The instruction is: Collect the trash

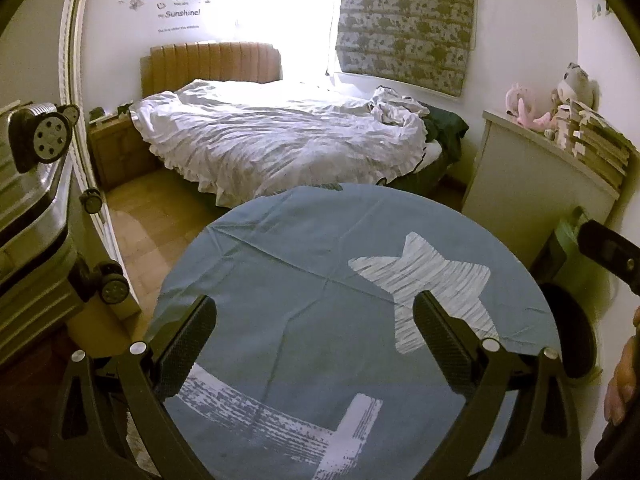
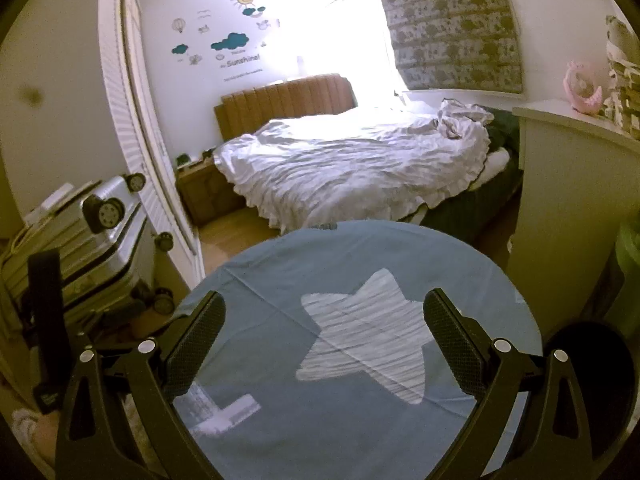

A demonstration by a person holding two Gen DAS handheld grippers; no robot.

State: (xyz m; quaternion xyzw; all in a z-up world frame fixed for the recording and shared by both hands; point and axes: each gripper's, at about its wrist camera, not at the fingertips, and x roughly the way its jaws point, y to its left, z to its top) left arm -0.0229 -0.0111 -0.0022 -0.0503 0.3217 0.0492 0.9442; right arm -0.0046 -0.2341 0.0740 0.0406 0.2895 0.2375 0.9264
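- Left wrist view: your left gripper (image 1: 314, 308) is spread wide, holding nothing, hovering over the round table (image 1: 280, 248) with its blue star-print cloth. No trash shows on the cloth. A green-lined bin (image 1: 568, 240) stands just beside the table's right edge; its contents are hidden.
- Right wrist view: your right gripper (image 2: 324, 306) is also spread wide and empty, above the table (image 2: 280, 276). The bin (image 2: 628, 264) sits off the right edge.

Each gripper, left gripper (image 1: 314, 328) and right gripper (image 2: 324, 326), is matte black: two fingers with dimpled textured pads (image 2: 196, 344), open triangular cutouts, silver round-headed screws (image 1: 138, 347).
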